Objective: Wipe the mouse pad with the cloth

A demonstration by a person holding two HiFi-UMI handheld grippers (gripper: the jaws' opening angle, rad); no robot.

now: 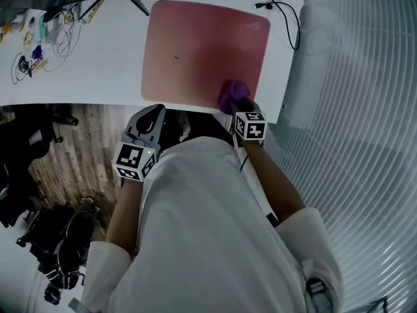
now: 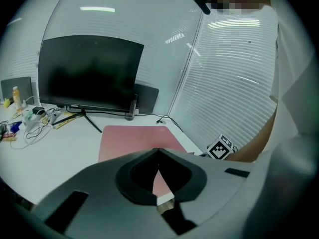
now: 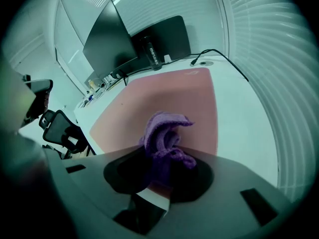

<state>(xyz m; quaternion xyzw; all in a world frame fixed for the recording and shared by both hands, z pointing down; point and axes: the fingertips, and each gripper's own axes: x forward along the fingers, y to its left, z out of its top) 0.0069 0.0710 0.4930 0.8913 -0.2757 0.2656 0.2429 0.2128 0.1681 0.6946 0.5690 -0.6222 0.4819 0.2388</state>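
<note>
Left claw (image 1: 151,119) pinched together, empty, hanging off the counter's (image 1: 98,70) near edge. Pink mouse pad (image 1: 195,51) lies flat. Purple cloth (image 1: 232,95) is at its near-right corner, clamped in my right claw (image 1: 240,106). Risk: the cloth's balled up, so a stroke may cover only a narrow strip or drag the pad. Black cable (image 1: 290,18) past the far-right corner could snag. Can't confirm cloth touches pad.
</note>
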